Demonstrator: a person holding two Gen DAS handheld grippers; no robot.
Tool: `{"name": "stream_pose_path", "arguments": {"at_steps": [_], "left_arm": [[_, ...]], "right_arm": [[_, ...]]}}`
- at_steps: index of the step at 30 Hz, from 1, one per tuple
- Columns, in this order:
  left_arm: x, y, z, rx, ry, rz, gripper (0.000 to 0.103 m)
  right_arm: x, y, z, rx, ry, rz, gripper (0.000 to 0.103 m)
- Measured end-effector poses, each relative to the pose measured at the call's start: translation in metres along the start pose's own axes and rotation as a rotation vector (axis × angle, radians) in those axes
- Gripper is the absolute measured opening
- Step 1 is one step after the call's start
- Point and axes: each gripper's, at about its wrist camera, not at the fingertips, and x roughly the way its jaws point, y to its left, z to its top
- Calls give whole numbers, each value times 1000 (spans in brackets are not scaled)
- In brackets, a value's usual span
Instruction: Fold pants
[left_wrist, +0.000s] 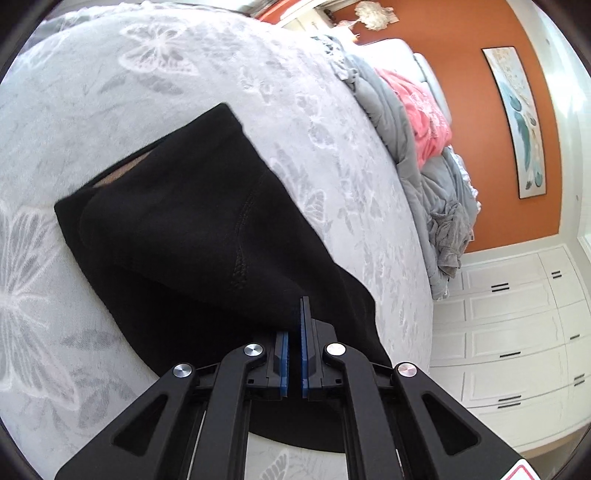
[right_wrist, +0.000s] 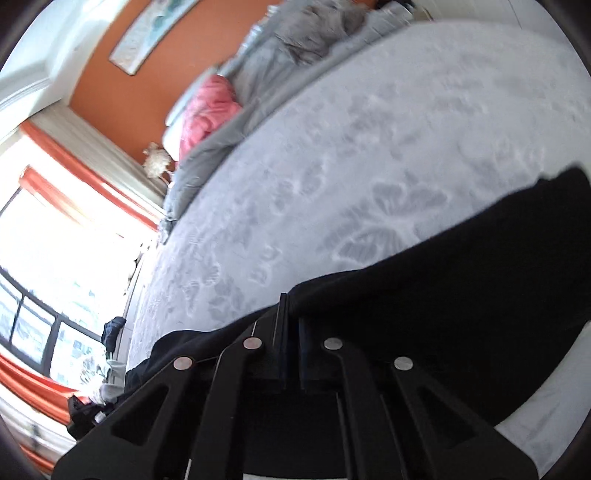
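Note:
Black pants lie partly folded on the pale grey bed cover with its butterfly pattern, the waistband end toward the upper left. My left gripper is shut on the pants' near edge, and dark cloth hangs over its left finger and between the blue pads. In the blurred right wrist view the pants stretch from the right edge down to the lower left. My right gripper is shut, with its fingertips sunk in the black cloth at the pants' far edge. The pinch itself is too dark to see.
A heap of grey blankets and a pink cloth lies along the far side of the bed. White cabinets and an orange wall with a picture stand beyond. A bright window is at the left.

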Motion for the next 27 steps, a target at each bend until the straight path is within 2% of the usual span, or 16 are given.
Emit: {"name": "stream_pose_path", "arguments": {"at_steps": [2,3,6,7,9,10,11,12,13,16,18,20,22,25,26,27], "left_arm": [[-11,-1,-1,50,-7,33,2],[-12,5,-2,64,5,80,3],[5,49,-7,-64,131,141,3],[9,57,-10,-83,151,155,3],[9,55,-13,-47,146,173,3],[7,49,-13,-17,135,174,3],[5,44,-13,5,119,178,3],[4,39,-13,23,106,192,4],[6,36,-14,31,101,204,4],[13,39,-14,-12,105,229,4],[16,46,-14,-51,111,231,4],[21,49,-13,-73,114,235,4],[22,50,-12,-73,107,252,4],[24,49,-12,-62,101,267,4],[26,47,-11,-53,101,273,4],[27,47,-11,-46,103,281,4]], "right_arm": [[-27,15,-11,-122,14,-50,3],[-27,8,-23,-148,74,-105,3],[3,-46,-61,-17,309,-182,4],[8,-56,-67,4,354,-182,7],[6,-62,-69,13,346,-188,14],[1,-63,-65,23,324,-187,29],[-5,-64,-60,32,293,-190,58],[-14,-67,-53,44,233,-200,70],[-23,-69,-48,54,174,-209,74],[-34,-92,-33,156,78,-175,74],[-34,-111,-26,234,38,-157,68],[-28,-122,-19,250,21,-191,33],[-35,-117,-8,228,-30,-184,8],[-79,-75,15,65,-209,-60,8],[-88,-68,16,12,-237,-60,8],[-85,-74,14,-14,-219,-119,9]]}}
